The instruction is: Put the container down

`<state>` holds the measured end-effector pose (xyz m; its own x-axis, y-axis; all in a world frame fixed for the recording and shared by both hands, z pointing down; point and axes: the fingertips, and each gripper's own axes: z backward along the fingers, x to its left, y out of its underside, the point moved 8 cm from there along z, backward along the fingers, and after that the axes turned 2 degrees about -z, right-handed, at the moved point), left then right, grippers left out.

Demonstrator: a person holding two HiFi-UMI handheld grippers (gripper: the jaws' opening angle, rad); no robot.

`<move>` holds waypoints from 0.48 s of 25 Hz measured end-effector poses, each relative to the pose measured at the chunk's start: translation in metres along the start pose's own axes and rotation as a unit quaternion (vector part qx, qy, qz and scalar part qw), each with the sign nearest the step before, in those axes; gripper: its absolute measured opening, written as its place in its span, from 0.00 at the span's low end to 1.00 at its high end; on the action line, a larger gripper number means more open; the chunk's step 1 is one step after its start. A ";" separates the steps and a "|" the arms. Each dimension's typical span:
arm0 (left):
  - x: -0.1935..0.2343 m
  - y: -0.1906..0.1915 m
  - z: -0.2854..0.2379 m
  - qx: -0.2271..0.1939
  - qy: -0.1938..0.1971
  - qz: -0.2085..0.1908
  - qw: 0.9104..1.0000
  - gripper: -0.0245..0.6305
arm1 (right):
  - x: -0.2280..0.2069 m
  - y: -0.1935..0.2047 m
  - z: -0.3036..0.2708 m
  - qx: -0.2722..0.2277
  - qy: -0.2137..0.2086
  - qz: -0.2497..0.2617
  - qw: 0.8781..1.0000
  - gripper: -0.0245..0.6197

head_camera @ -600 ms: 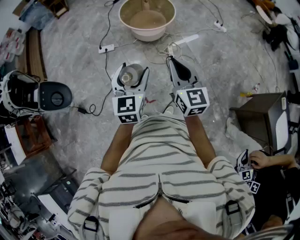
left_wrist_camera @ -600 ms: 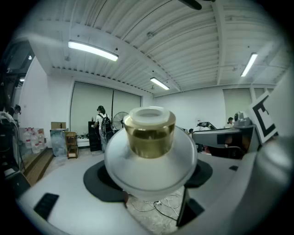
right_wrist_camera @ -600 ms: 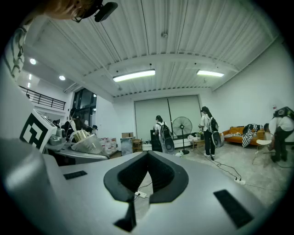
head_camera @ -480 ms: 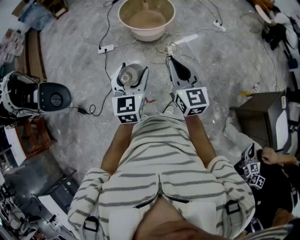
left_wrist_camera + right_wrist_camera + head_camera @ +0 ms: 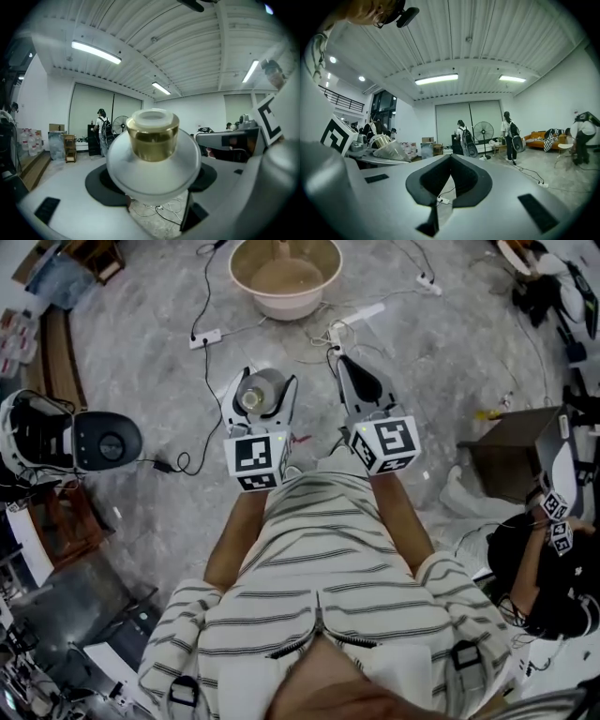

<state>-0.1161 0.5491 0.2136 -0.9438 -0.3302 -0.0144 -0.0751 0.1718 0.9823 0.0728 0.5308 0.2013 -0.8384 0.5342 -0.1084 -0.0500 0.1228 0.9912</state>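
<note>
Left gripper (image 5: 260, 379) grips the frosted, gold-collared container (image 5: 152, 150) between its jaws, above the floor (image 5: 159, 381). Right gripper (image 5: 345, 364) is clenched and empty. Step: carrying. Next: lower to a surface, then release.

- A white shirt (image 5: 319, 554) with thin dark stripes running across it, with short sleeves (image 5: 184, 607).
- A dark zip (image 5: 320, 626) runs down the shirt's middle, and dark buckled straps (image 5: 182, 690) lie on both shoulders.
- The left gripper (image 5: 270, 381) has a white shell and black linings inside its fingers (image 5: 233, 395). Its rear cube (image 5: 255, 457) bears black-and-white square markers.
- The right gripper (image 5: 340, 360) has the same build, with a marker cube (image 5: 386, 442) of the same kind. Matt black pads (image 5: 425, 180) are set into pale grey shells.
</note>
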 end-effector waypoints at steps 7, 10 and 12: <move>0.006 0.006 0.014 -0.006 0.017 0.001 1.000 0.54 | 0.021 0.003 0.008 0.001 0.014 0.010 1.000 0.05; 0.011 0.006 0.013 -0.004 0.017 -0.002 1.000 0.54 | 0.025 0.001 0.003 -0.001 0.014 0.011 1.000 0.05; 0.016 0.005 0.011 -0.007 0.015 -0.001 1.000 0.54 | 0.025 0.001 -0.005 -0.001 0.011 0.011 1.000 0.05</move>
<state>-0.1349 0.5550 0.2167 -0.9336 -0.3580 -0.0111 -0.0726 0.1587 0.9847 0.0489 0.5404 0.2000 -0.8515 0.5173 -0.0858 -0.0336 0.1095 0.9934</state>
